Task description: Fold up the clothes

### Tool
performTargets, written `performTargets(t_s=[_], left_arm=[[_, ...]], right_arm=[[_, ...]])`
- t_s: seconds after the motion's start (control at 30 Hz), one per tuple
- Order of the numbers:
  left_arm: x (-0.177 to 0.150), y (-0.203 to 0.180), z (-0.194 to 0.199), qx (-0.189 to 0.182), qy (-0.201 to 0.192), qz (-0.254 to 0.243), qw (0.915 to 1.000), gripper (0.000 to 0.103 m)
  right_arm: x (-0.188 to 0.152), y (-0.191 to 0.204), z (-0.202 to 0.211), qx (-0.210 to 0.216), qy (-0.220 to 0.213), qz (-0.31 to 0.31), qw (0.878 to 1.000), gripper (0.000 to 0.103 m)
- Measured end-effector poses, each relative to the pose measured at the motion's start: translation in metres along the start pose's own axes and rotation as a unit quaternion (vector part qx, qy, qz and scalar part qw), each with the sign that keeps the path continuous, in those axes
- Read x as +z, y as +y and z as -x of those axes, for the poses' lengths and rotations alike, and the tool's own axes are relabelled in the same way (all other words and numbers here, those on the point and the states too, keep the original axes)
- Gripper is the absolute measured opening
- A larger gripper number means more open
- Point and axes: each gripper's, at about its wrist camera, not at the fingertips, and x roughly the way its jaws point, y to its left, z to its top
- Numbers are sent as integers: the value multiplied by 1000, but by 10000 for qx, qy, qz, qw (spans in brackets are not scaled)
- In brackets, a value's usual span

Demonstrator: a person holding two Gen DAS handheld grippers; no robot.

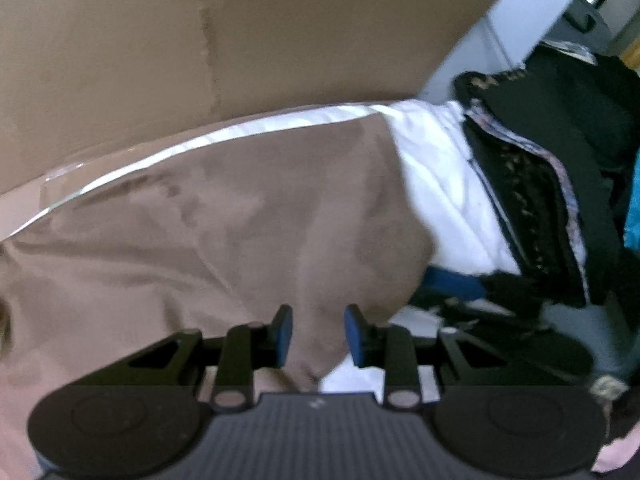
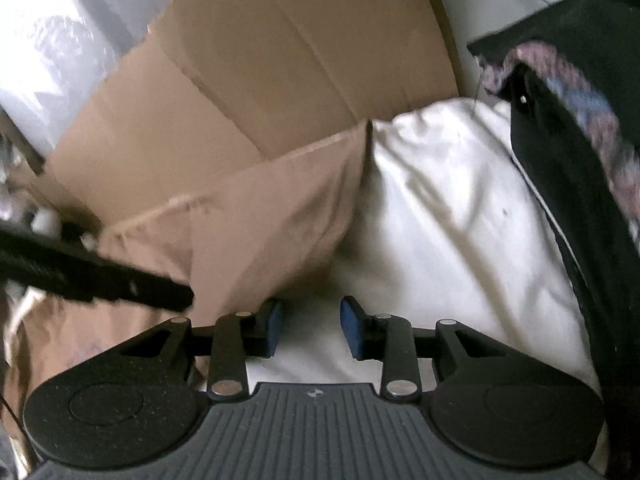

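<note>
A tan garment (image 1: 224, 232) lies spread over white bedding (image 1: 444, 188), its right edge running down to a corner close to the camera. That corner fills the gap between the blue pads of my left gripper (image 1: 319, 336), which is shut on it. In the right wrist view the tan garment (image 2: 276, 208) is folded, with a crease running up to a point. My right gripper (image 2: 311, 326) stands open over the white bedding (image 2: 460, 220). Its left pad (image 2: 274, 326) is just beside the garment's edge, and nothing is between the pads.
A large cardboard sheet (image 1: 180, 48) (image 2: 280, 64) stands behind the bedding. To the right, a pile of dark clothes (image 1: 560, 148) (image 2: 576, 152) includes a patterned lining. A black bar (image 2: 100, 276), part of the other tool, crosses the garment at left. Clear plastic wrap (image 2: 52, 40) is at top left.
</note>
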Motion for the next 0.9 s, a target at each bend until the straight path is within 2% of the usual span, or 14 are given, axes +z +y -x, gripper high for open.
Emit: performTargets(t_s=[0.2, 0.37, 0.5, 0.77, 0.83, 0.87, 0.9], left_arm=[[7, 24, 12, 106, -107, 375, 9992, 31], [9, 33, 16, 159, -115, 512, 9985, 32], [6, 39, 17, 304, -118, 530, 9981, 35], [1, 41, 15, 378, -73, 543, 9978, 35], [2, 39, 15, 359, -84, 516, 9980, 35], [3, 38, 15, 350, -89, 503, 9981, 35], [3, 37, 15, 341, -94, 490, 9982, 35]], right_arm=[[12, 9, -1, 162, -275, 26, 9995, 39], [14, 21, -18, 252, -178, 199, 9993, 40], [14, 30, -24, 290, -116, 399, 9987, 45], [12, 28, -33, 267, 29, 384, 9989, 44], [12, 28, -33, 267, 50, 397, 9988, 24], [12, 28, -32, 258, 53, 415, 9988, 10], [12, 28, -30, 248, 49, 441, 9987, 9]])
